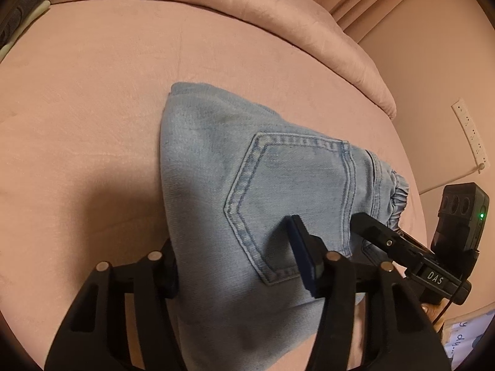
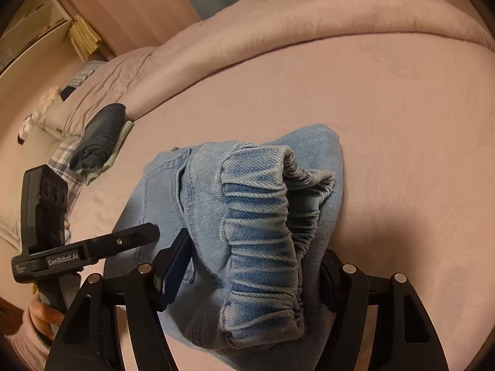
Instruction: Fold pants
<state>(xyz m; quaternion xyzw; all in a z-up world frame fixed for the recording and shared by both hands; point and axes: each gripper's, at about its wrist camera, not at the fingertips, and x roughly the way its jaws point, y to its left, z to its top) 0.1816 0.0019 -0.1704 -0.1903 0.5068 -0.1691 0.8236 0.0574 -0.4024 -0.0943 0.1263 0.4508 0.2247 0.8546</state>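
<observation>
on left tongs (image 2: 151, 238), "genrobot.ai"; right tongs (image 1: 365, 219), "das"

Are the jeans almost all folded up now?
Nearly. Done: the jeans are already a short, thick bundle on the bed, back pocket up. In hand: the left gripper and right gripper each have their jaws around the bundle, the right at the elastic waistband. Left: let go, perhaps beside the dark folded clothes.
</observation>
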